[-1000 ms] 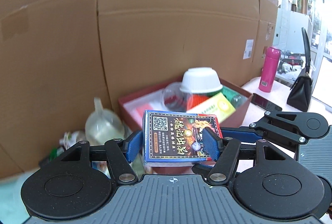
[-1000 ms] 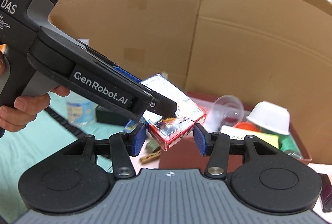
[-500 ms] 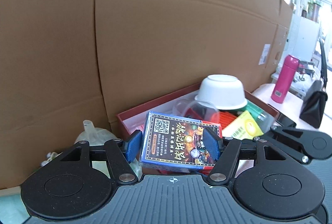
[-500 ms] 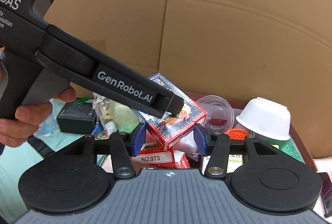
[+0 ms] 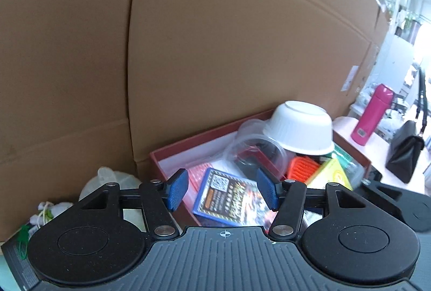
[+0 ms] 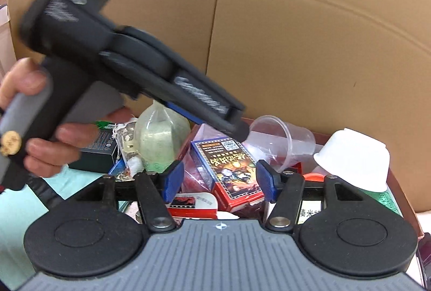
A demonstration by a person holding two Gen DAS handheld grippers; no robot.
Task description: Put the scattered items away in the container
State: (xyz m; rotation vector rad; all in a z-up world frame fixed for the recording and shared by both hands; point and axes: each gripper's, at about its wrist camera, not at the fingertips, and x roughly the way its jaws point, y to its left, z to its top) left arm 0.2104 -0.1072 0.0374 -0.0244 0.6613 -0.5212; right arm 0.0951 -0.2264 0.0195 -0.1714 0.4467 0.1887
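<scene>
Now the left gripper (image 5: 223, 190) has its blue pads (image 5: 176, 190) spreading apart, and the card deck box (image 5: 229, 198) lies beyond and below them, clear of both pads, inside the red container (image 5: 188, 145). From the left wrist camera the box rests nearly flat, printed face up, its long axis running away from the fingers with the QR-code end farthest. From the right wrist camera the same box (image 6: 229, 169) leans with its QR-code end toward the cardboard wall (image 6: 309, 48). The right gripper (image 6: 219, 183) is also widening, its pads (image 6: 173, 180) on either side of the box without pressing it. Around the box sit a clear plastic cup (image 5: 256, 156), an upturned white bowl (image 5: 299, 129) and an orange ribbed piece (image 5: 303, 169). A hand (image 6: 40, 129) grips the left tool's handle.
</scene>
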